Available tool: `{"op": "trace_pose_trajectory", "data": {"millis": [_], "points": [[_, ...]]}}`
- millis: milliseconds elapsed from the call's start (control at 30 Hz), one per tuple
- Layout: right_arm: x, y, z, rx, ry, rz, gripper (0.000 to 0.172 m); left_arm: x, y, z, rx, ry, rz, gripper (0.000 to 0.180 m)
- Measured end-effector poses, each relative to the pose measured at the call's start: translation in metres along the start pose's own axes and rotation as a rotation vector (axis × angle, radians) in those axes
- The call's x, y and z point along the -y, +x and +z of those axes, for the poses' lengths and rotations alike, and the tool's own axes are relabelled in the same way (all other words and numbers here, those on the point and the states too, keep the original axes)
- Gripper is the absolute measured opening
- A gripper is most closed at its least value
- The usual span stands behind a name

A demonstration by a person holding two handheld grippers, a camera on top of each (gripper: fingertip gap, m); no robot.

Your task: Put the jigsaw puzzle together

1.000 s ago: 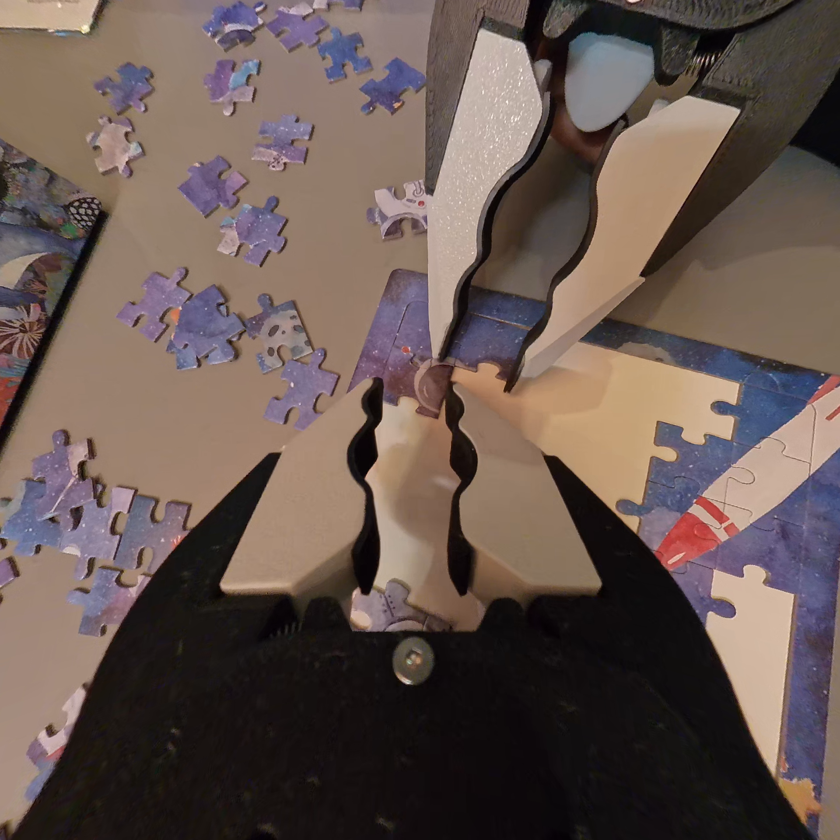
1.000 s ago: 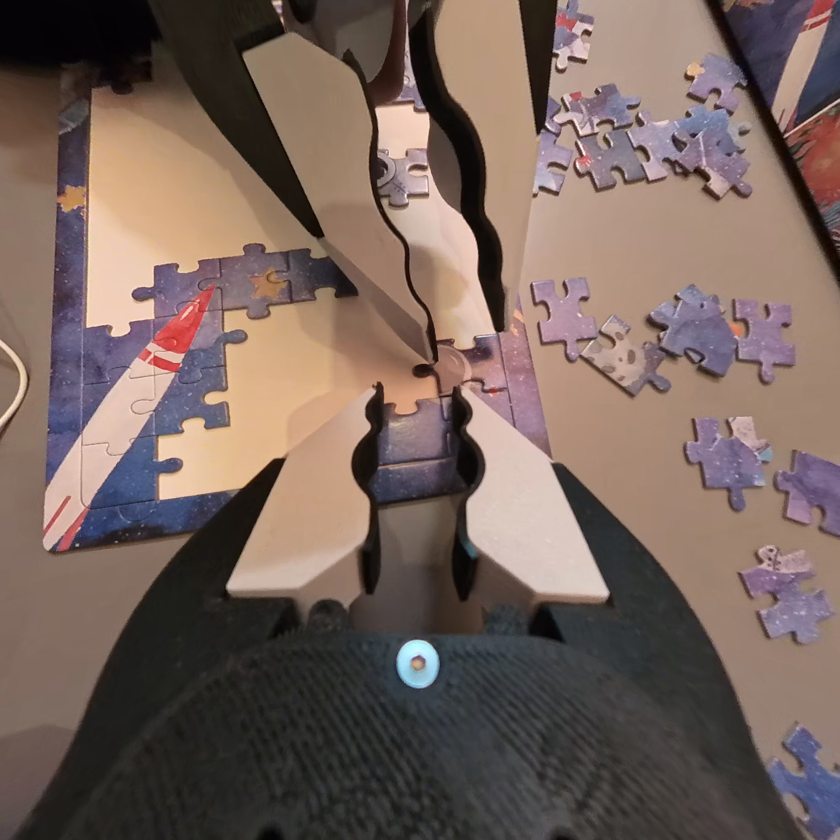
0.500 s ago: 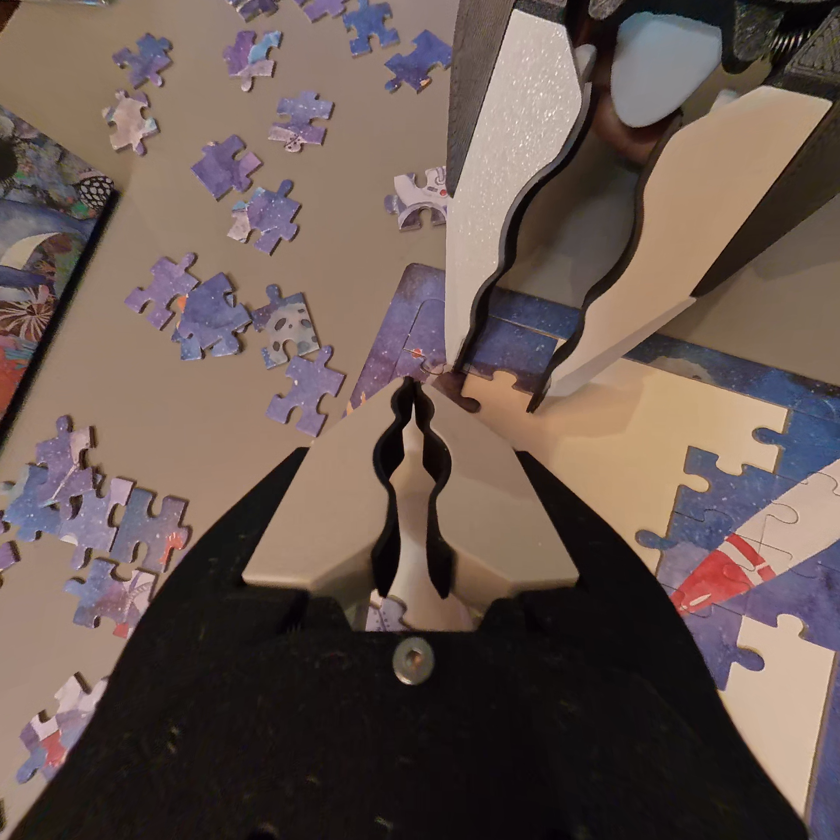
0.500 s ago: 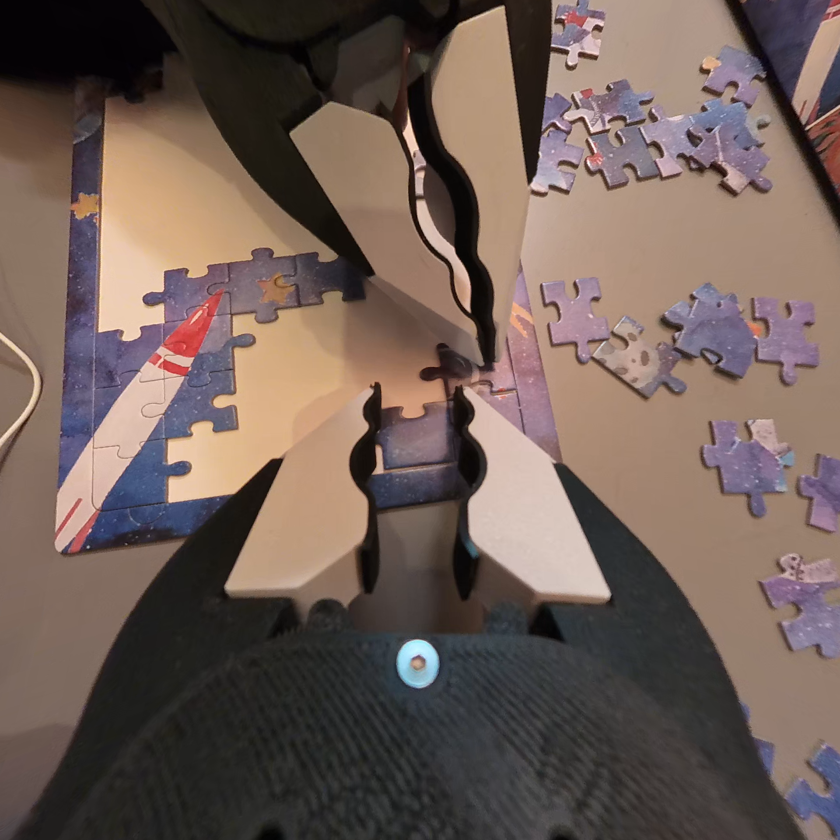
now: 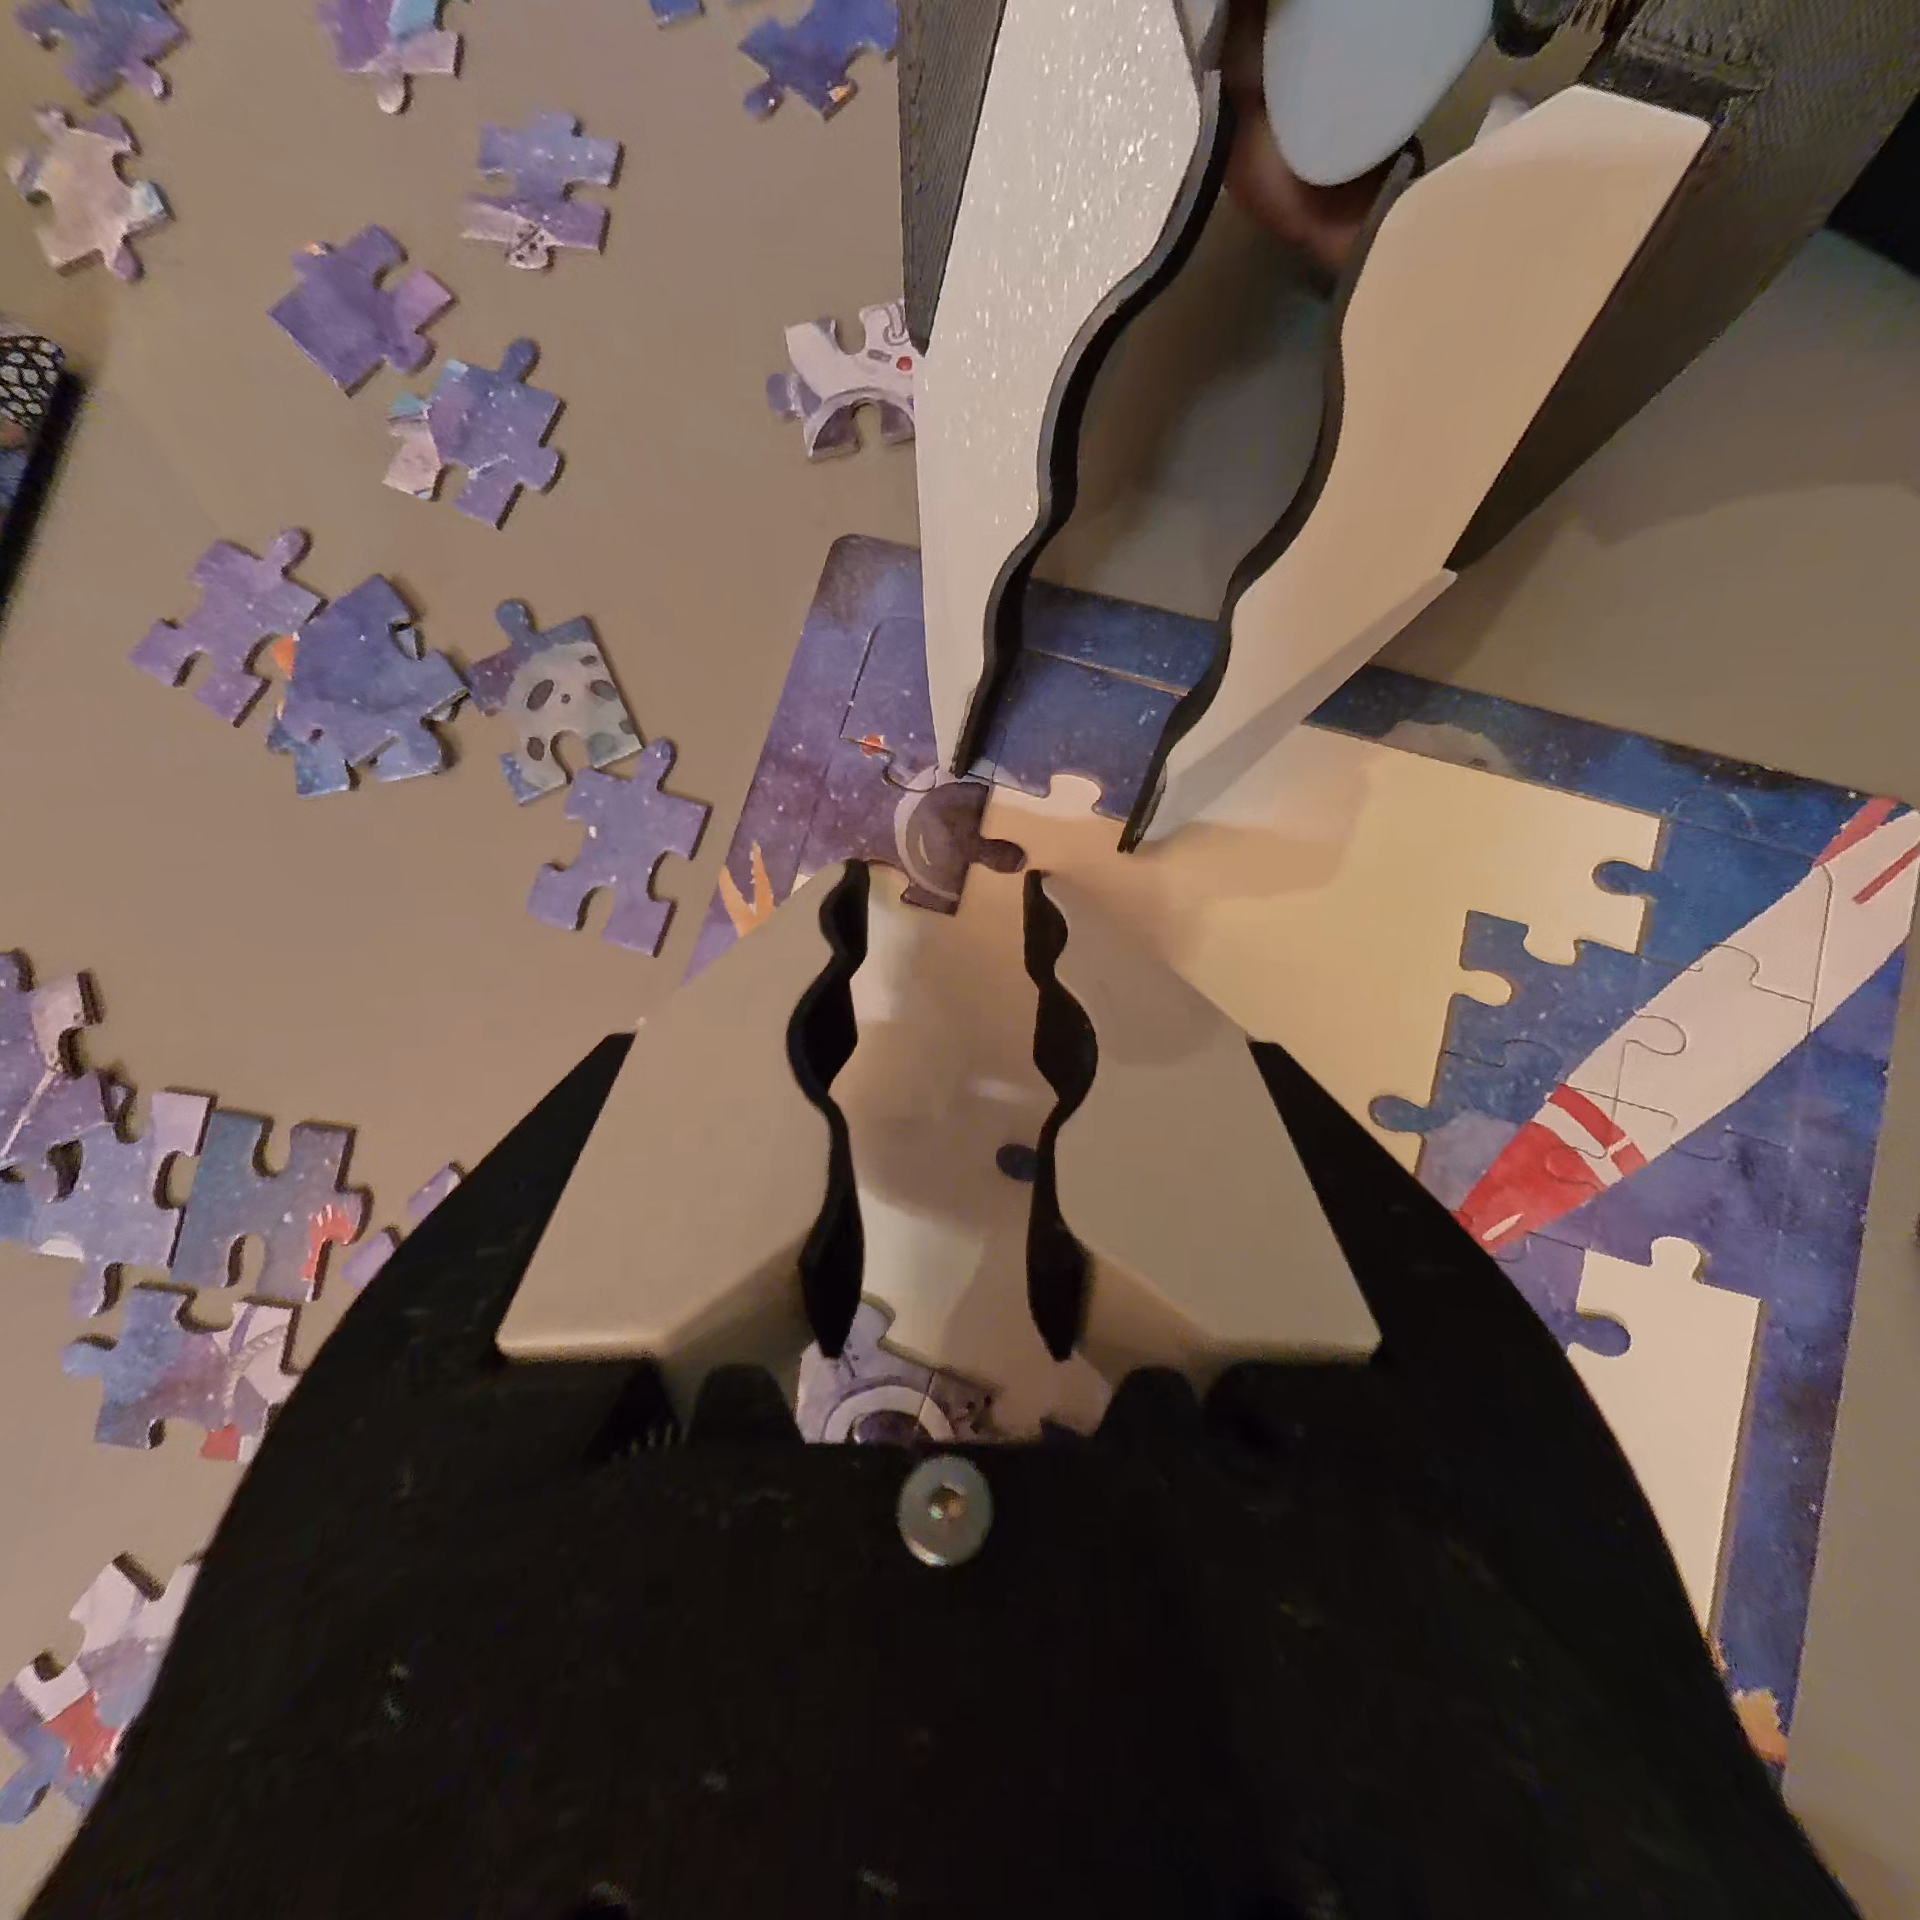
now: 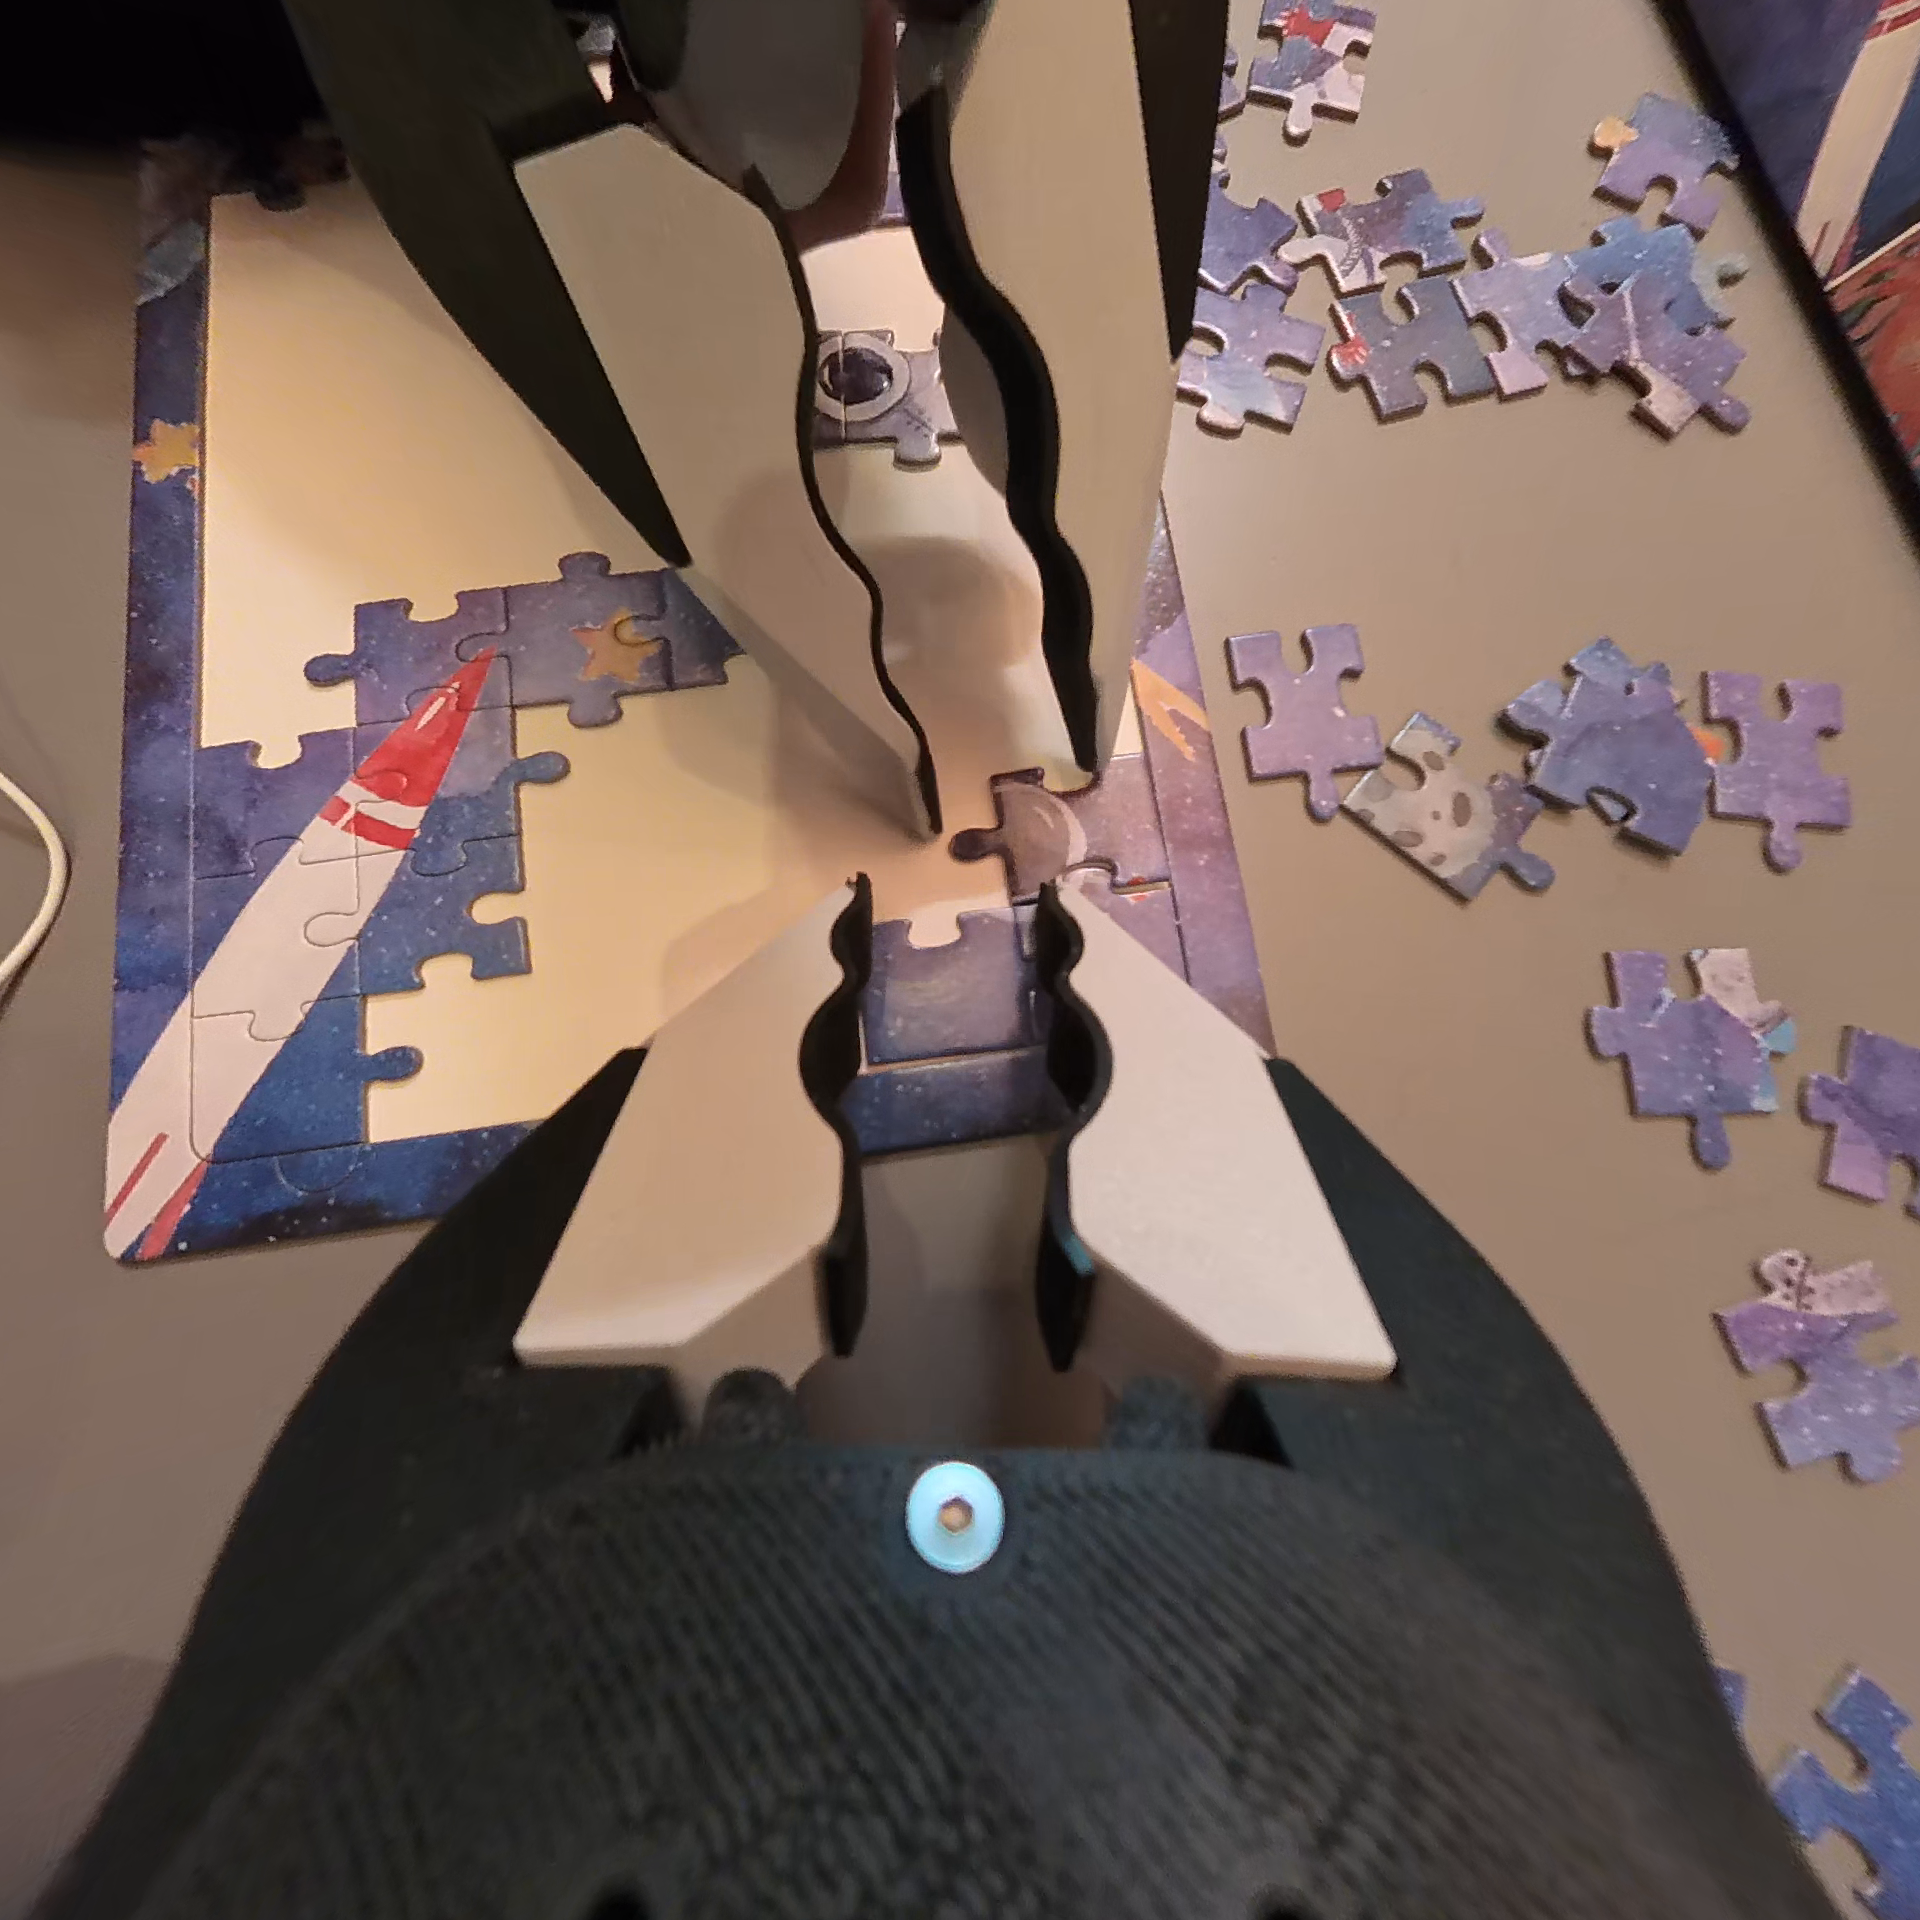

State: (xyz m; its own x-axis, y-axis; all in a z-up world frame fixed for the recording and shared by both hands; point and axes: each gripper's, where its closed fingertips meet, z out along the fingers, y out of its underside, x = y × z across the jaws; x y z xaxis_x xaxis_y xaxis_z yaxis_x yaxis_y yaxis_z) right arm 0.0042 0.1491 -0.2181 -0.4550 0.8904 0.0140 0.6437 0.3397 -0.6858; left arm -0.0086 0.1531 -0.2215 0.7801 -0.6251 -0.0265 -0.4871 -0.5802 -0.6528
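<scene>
Tan tabletop (image 5: 343,935): left gripper (image 5: 940,883) reopened after closing, empty, beside seated grey-purple planet puzzle piece (image 5: 940,831); right gripper (image 6: 951,899) open, empty.

My fingers (image 5: 717,1122) beige, wavy black pads. Body (image 5: 935,1662) black. Puzzle tray (image 6: 312,436) cream inside, starry blue border. Rocket (image 6: 312,862) white, red stripes. Loose pieces (image 5: 364,686) purple-blue, speckled. One piece (image 5: 561,696) grey, cratered. Table (image 6: 1455,582) tan.
</scene>
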Motion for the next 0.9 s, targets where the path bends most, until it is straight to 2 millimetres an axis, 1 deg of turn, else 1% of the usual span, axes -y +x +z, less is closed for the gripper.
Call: {"op": "trace_pose_trajectory", "data": {"millis": [200,467,633,767,900], "points": [[-0.003,0.005,-0.003,-0.012,-0.004,0.026,0.032,0.002,-0.002,0.001,0.010,0.014,0.002,0.029],[-0.004,0.006,-0.005,0.018,0.019,0.086,0.036,0.003,-0.002,0.001,0.019,0.023,0.008,0.029],[-0.003,0.006,-0.005,0.014,0.017,0.076,0.036,0.003,-0.002,0.001,0.023,0.024,0.012,0.030],[0.005,0.004,-0.004,0.013,0.050,0.053,0.037,0.003,-0.002,0.001,0.019,0.025,0.008,0.030],[0.013,0.006,-0.004,0.003,0.094,0.055,0.046,0.003,-0.002,0.001,0.016,0.026,0.003,0.030]]}}
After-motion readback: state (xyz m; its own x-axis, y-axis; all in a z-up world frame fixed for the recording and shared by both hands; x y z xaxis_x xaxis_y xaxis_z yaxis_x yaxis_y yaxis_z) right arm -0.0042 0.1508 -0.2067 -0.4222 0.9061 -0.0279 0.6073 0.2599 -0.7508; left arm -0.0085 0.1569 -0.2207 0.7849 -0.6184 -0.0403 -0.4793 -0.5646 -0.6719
